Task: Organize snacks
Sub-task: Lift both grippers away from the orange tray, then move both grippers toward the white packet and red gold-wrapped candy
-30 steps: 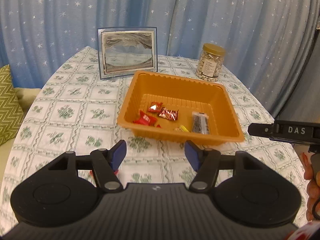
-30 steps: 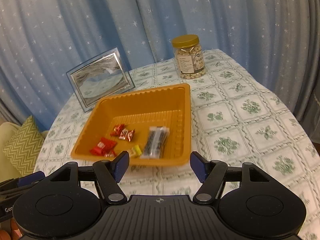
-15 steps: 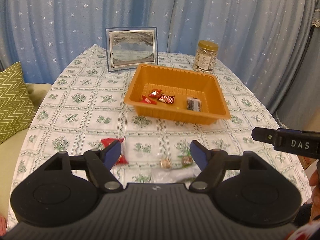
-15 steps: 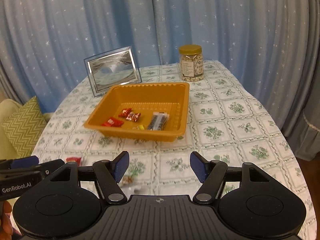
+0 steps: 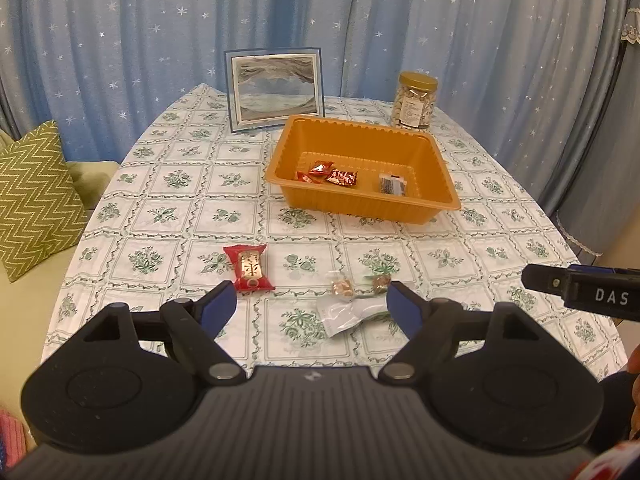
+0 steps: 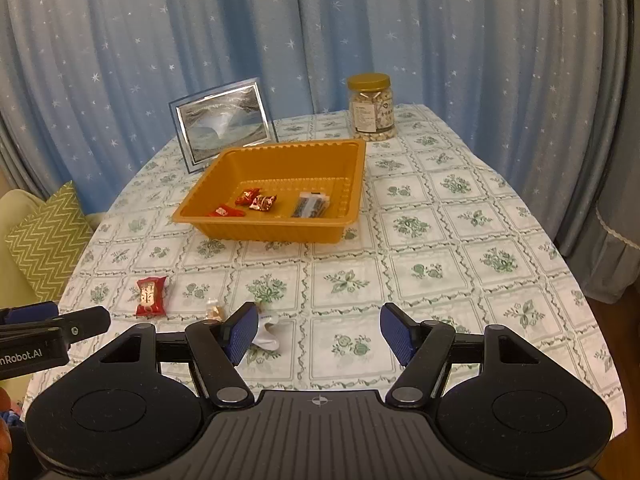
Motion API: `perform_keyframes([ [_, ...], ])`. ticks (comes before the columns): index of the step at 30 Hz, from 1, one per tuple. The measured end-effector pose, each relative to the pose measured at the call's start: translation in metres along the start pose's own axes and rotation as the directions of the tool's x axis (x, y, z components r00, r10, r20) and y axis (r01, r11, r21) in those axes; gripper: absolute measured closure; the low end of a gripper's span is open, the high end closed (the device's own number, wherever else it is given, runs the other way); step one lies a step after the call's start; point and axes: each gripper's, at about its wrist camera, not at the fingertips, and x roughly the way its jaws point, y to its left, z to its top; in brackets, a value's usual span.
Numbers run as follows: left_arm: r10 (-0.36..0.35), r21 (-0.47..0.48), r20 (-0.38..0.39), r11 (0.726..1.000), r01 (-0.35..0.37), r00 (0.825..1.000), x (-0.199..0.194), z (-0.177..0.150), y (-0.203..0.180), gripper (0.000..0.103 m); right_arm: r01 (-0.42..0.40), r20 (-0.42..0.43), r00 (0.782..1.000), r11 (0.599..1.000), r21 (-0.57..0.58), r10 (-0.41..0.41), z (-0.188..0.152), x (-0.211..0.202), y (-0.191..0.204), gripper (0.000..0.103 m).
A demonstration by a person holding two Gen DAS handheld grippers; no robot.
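Note:
An orange tray [image 5: 436, 205] [image 6: 276, 232] sits mid-table holding red candies [image 5: 335, 176] [image 6: 256, 201] and a clear dark-filled packet [image 5: 392, 184] [image 6: 310, 205]. On the cloth nearer me lie a red wrapped snack [image 5: 249, 267] [image 6: 151, 295], two small brown candies [image 5: 342, 287] and a white-green sachet [image 5: 346, 315] [image 6: 267, 332]. My left gripper [image 5: 310, 307] hovers above these loose snacks, its jaws opening with nothing gripped. My right gripper [image 6: 319, 332] stands open and empty over bare cloth, to the right of the sachet.
A framed picture [image 5: 276, 89] and a gold-lidded jar of nuts [image 5: 414, 100] [image 6: 371, 107] stand behind the tray. Blue starred curtains ring the round table. A green zigzag cushion [image 5: 34, 196] lies off the table's left edge.
Both grippers have pulled back from the tray toward the table's near side, bringing the loose snacks into view. The left jaws have spread wider.

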Motion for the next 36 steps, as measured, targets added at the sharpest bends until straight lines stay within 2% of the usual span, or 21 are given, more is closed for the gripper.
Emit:
perform_keyframes([
  [11, 0.021, -0.013, -0.018, 1.0, -0.022, 1.0, -0.001, -0.016, 0.014, 0.021, 0.002, -0.025, 1.0, 1.0, -0.008, -0.002, -0.013, 0.003, -0.003, 0.035],
  [23, 0.023, -0.021, -0.03, 1.0, -0.023, 0.999, 0.007, -0.018, 0.025, 0.021, -0.036, -0.056, 0.998, 0.999, -0.035, 0.034, -0.023, 0.018, 0.002, 0.035],
  [31, 0.011, 0.021, -0.057, 1.0, -0.01, 0.998, 0.021, -0.012, 0.034, 0.021, -0.143, -0.093, 0.987, 0.977, -0.162, 0.129, -0.026, 0.041, 0.013, 0.035],
  [36, -0.002, 0.046, -0.072, 0.999, 0.005, 0.997, 0.033, -0.009, 0.042, 0.021, -0.202, -0.114, 0.978, 0.92, -0.335, 0.173, -0.028, 0.063, 0.027, 0.035],
])
